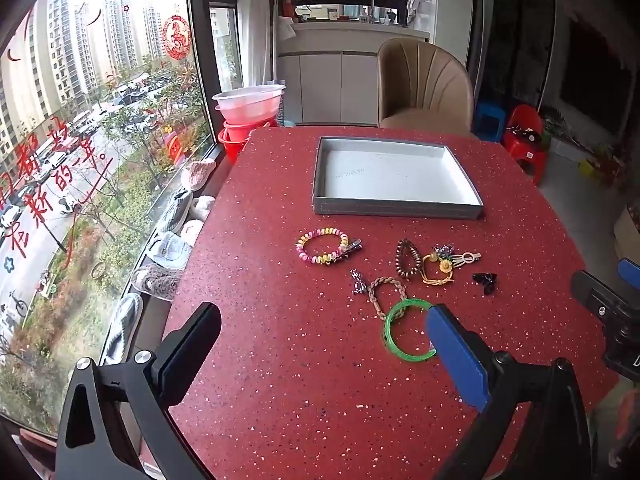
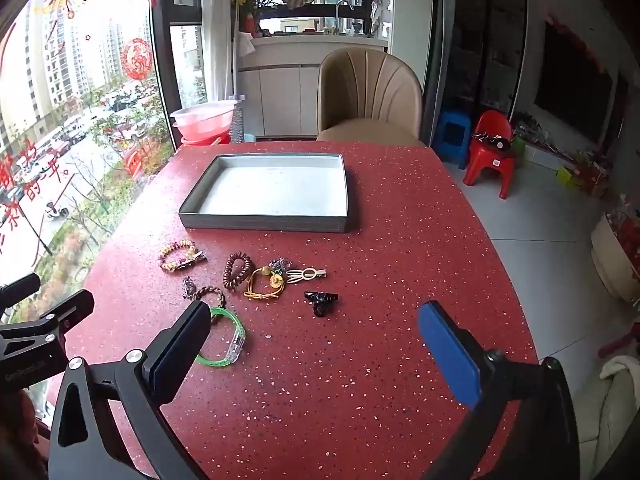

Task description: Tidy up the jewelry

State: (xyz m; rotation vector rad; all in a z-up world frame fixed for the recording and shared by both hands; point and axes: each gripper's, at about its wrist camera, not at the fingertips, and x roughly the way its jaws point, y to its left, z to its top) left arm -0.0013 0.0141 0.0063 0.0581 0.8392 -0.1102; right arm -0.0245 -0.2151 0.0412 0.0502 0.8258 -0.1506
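Nothing of the sorting appears done yet, judging by how things lie. Nearest, the left hand-held gripper [image 1: 320,344] and the right hand-held gripper [image 2: 316,340] both hang above the red speckled desk [image 1: 304,412] with their black and blue pads spread wide apart and nothing between them. Just beyond the left one lies a translucent green plastic bangle [image 1: 390,338], touching a braided brown cord bracelet [image 1: 386,290], with a small silver charm [image 1: 358,282] beside that. To the right sits a small black hair claw [image 2: 320,302]. A little farther on come a yellow cord hair tie with a sunflower bead [image 1: 438,272], a dark brown spiral hair tie [image 1: 408,258], a cream flat hair clip [image 2: 306,274] with a small dark sparkly piece just behind it, and, off to the left, a pink and yellow beaded bracelet [image 1: 322,246] with a metal clip lying against it. Farthest stands the shallow grey rectangular tray with a white floor [image 1: 400,210], holding nothing. So every piece still sits loose on the desk near the tray's front wall, and the whole transfer seems left to do.
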